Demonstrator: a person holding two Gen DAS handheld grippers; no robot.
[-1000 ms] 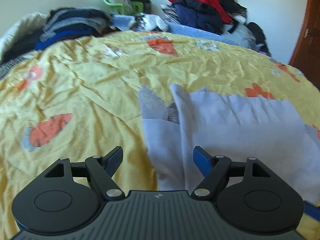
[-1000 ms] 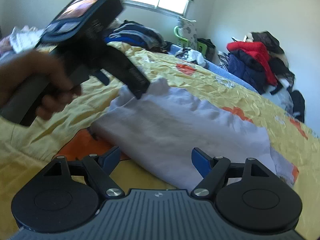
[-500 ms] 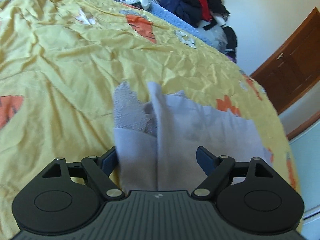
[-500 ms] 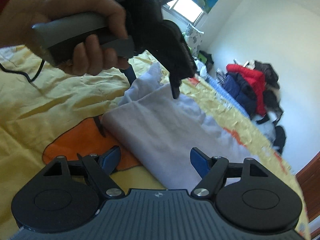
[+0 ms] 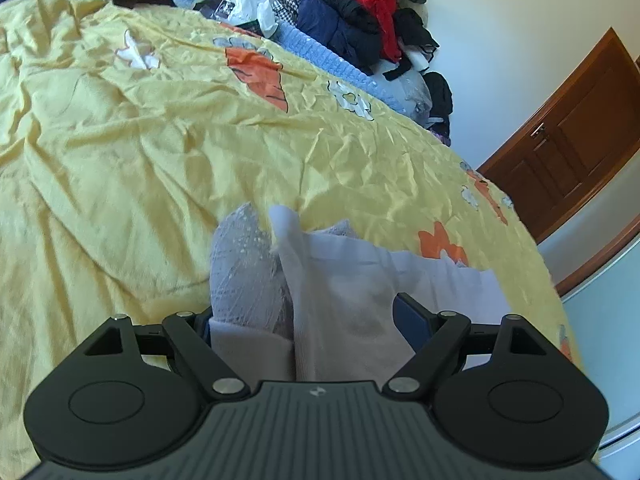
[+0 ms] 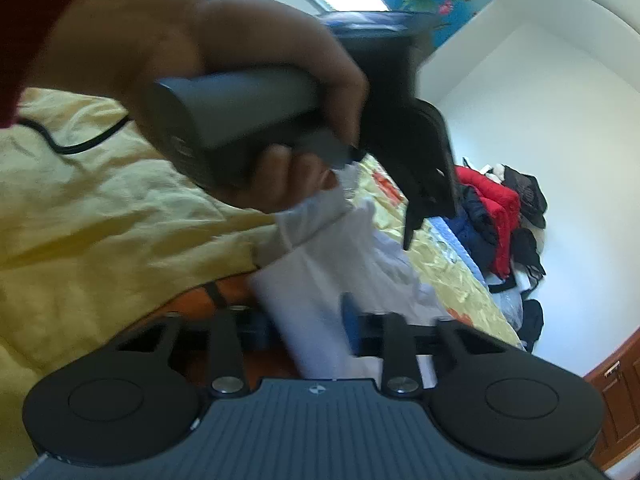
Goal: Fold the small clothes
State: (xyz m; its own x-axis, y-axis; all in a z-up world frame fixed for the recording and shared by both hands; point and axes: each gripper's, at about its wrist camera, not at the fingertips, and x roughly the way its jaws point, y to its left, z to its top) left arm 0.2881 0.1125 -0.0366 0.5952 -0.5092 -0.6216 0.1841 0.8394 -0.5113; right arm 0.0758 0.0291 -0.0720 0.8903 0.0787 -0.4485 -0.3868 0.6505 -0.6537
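Observation:
A small pale lilac garment (image 5: 344, 280) lies on the yellow bedsheet (image 5: 120, 168). In the left wrist view its near edge sits between the fingers of my left gripper (image 5: 304, 320), which are wide apart around the bunched cloth. In the right wrist view the garment (image 6: 320, 280) runs between the fingers of my right gripper (image 6: 308, 328), which have closed in on its edge. The left gripper and the hand holding it (image 6: 240, 92) fill the upper part of that view, right above the cloth.
Piles of clothes (image 5: 352, 8) lie along the far edge of the bed, red and navy jackets among them. A brown wooden door (image 5: 568, 148) stands at the right. A black cable (image 6: 80, 140) runs over the sheet at the left.
Both grippers moved in onto the garment's near edge. The right gripper's fingers closed from wide open onto the cloth. The left hand came closer above it. The cloth has bunched up.

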